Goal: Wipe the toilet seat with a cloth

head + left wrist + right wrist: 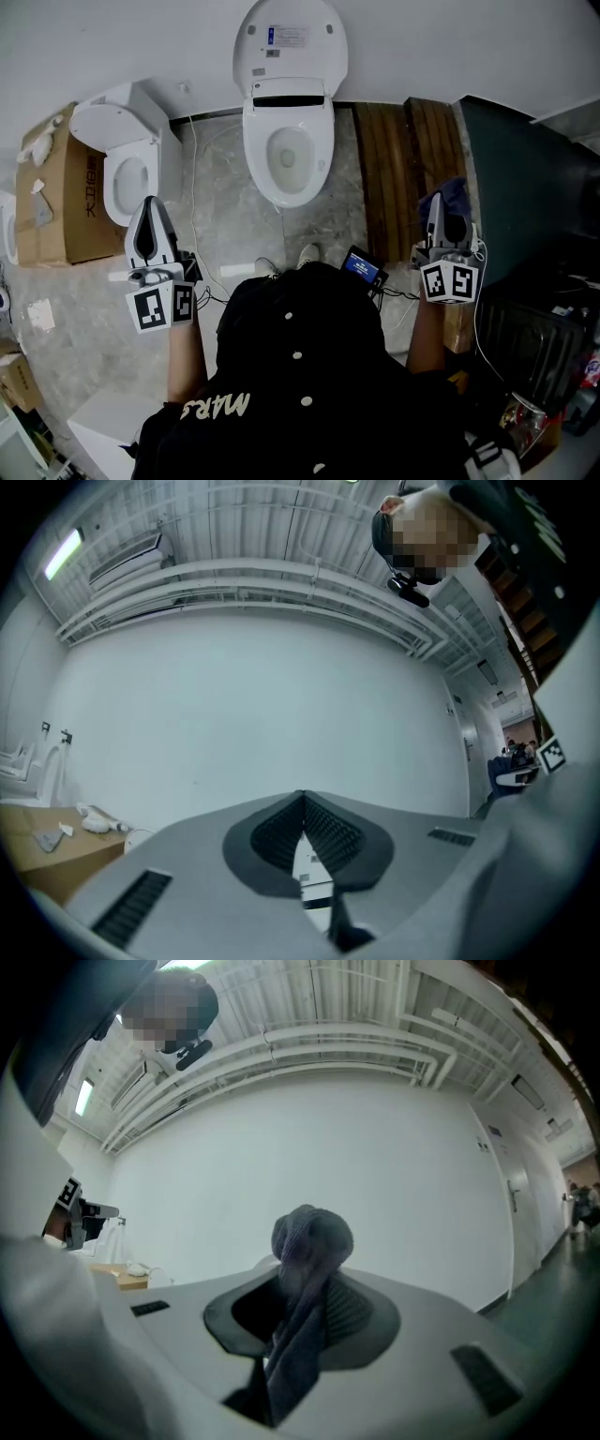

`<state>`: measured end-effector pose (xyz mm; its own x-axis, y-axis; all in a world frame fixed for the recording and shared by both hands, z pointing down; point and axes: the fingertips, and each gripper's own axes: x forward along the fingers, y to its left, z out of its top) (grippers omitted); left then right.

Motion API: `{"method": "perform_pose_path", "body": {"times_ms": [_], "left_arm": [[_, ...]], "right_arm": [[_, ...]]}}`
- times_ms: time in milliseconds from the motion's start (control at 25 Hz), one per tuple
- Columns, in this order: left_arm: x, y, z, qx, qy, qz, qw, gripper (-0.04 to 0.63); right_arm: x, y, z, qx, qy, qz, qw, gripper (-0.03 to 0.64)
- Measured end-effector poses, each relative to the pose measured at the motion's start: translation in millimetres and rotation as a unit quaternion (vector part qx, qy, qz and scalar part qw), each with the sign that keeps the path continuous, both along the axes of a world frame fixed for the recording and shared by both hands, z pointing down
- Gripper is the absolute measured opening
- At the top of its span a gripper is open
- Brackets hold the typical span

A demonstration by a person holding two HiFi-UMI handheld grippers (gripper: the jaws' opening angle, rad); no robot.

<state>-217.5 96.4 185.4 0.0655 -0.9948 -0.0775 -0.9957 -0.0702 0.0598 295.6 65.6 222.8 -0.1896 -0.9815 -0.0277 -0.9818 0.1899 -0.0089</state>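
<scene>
The toilet seat (pixel 289 194) looks glossy and smooth, the cloth (pixel 305 1241) ribbed and soft, the box (pixel 66 187) matt cardboard.

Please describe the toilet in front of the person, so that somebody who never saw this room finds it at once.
Along the white back wall, look at the middle: the toilet stands there, just left of the dark wooden boards. Unlike the second toilet, angled beside the cardboard box, it faces the person squarely and its raised lid bears a label.
</scene>
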Motion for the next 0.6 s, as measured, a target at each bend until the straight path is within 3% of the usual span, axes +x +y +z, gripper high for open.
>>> {"method": "perform_pose_path", "body": {"times_ms": [600], "left_arm": [[0.6,6.0,-10.2,0.008,0.000,0.002,1.0000,0.008]], "right_arm": [[-16.4,-5.8,-3.7,0.001,0.005,-0.017,1.000,0.097]]}}
